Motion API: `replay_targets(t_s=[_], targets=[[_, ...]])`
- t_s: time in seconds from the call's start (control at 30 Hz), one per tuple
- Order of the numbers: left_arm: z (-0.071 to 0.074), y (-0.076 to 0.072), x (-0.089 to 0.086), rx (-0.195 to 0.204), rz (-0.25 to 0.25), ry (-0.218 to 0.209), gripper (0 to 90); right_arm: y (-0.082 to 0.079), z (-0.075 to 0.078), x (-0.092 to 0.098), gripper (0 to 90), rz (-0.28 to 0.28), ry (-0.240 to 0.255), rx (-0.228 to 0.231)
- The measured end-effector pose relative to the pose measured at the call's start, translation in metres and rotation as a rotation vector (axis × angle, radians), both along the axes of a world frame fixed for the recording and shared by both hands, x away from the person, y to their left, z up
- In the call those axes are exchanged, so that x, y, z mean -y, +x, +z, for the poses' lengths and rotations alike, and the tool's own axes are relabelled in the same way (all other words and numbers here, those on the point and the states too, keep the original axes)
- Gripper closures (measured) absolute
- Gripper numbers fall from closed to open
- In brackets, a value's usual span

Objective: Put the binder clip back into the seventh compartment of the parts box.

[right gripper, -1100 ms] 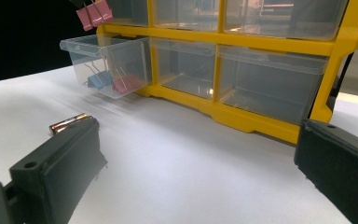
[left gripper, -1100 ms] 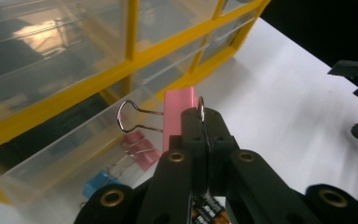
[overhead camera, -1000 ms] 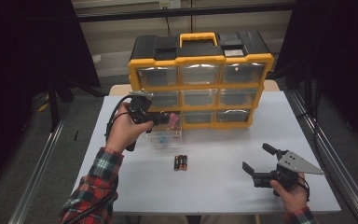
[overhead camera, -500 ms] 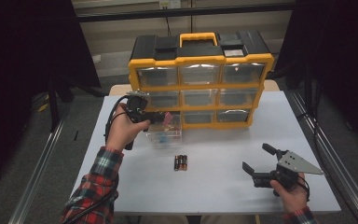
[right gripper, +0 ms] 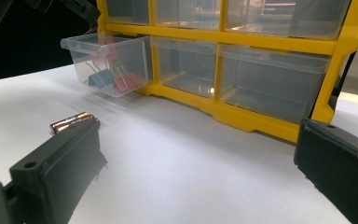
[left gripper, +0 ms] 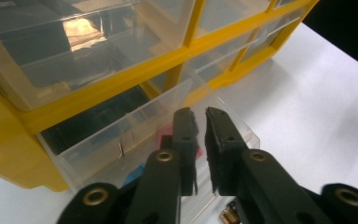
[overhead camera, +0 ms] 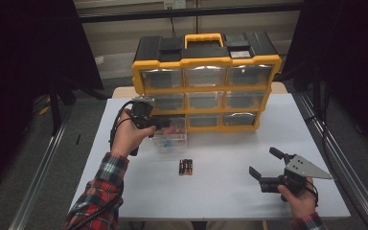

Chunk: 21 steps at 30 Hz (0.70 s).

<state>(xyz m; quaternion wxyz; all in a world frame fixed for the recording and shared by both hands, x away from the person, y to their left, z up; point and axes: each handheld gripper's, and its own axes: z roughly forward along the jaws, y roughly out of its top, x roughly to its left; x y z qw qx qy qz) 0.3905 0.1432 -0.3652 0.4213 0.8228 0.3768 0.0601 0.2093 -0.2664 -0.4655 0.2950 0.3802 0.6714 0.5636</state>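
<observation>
Drawer (overhead camera: 170,136), the clear plastic one at the bottom left of the yellow organiser (overhead camera: 206,79), stood pulled well out of its slot over the white counter (overhead camera: 230,191), with blue and pink binder clips (right gripper: 114,79) lying inside. Just in front of it on the counter lay a small bundle of batteries (overhead camera: 186,166). The left tool (left gripper: 199,135) hovered at the drawer's front rim; its jaws had just been opening a little from nearly shut, leaving only a narrow gap, and nothing seemed pinched between them, though the clear front wall sat close under the tips. The right tool (overhead camera: 266,165) rested well apart near the counter's front right, jaws wide apart and holding nothing.

Risk, as I judged it: the drawer hung far out, so a downward nudge could tip it or pull it free and spill the clips. A careless push could also jam it crooked in its slot.

The left hand (overhead camera: 127,136) was raised, forearm reaching forward, tool pointing toward the organiser and angled down. The right hand (overhead camera: 297,199) lay low near the counter edge, tool aimed at the organiser.
</observation>
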Motion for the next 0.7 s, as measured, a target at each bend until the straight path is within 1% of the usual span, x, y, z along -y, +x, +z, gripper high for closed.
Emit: replay_targets(t_s=[0.03, 0.07, 0.1, 0.17, 0.27, 0.3, 0.43, 0.47, 0.5, 0.53, 0.6, 0.7], targets=[[0.0, -0.001, 0.0, -0.009, 0.005, -0.003, 80.8, 0.0, 0.0, 0.0, 0.2, 0.002, 0.001, 0.0], [-0.001, -0.002, -0.001, -0.009, -0.005, -0.011, 80.1, 0.0, 0.0, 0.0, 0.2, 0.0, 0.0, 0.0], [-0.001, -0.003, 0.0, -0.004, -0.003, -0.015, 79.6, 0.0, 0.0, 0.0, 0.2, 0.002, 0.0, 0.001], [-0.002, -0.006, 0.0, -0.007, -0.01, -0.016, 78.6, 0.0, 0.0, 0.0, 0.2, 0.004, -0.001, 0.002], [-0.003, -0.011, 0.002, 0.002, -0.016, -0.036, 77.6, 0.0, 0.0, 0.0, 0.2, 0.005, -0.002, 0.003], [-0.003, -0.013, 0.002, 0.007, -0.023, -0.031, 77.0, 0.0, 0.0, 0.0, 0.2, 0.002, 0.001, 0.004], [-0.002, -0.019, 0.006, 0.015, -0.031, -0.049, 75.9, 0.0, 0.0, 0.0, 0.2, 0.004, 0.004, 0.005], [-0.002, -0.02, 0.007, 0.018, -0.042, -0.051, 74.0, 0.0, 0.0, 0.0, 0.2, 0.001, 0.002, 0.006], [-0.003, -0.022, 0.008, 0.019, -0.04, -0.059, 72.8, 0.0, 0.001, 0.0, 0.2, 0.0, 0.004, 0.006], [-0.003, -0.023, 0.009, 0.019, -0.045, -0.054, 71.1, 0.0, 0.001, 0.001, 0.2, -0.002, 0.005, 0.006], [-0.005, -0.026, 0.011, 0.019, -0.049, -0.071, 68.2, 0.0, 0.001, 0.001, 0.2, 0.0, 0.006, 0.006], [-0.006, -0.03, 0.014, 0.016, -0.056, -0.062, 63.9, 0.0, 0.001, 0.0, 0.2, 0.001, 0.004, 0.007]])
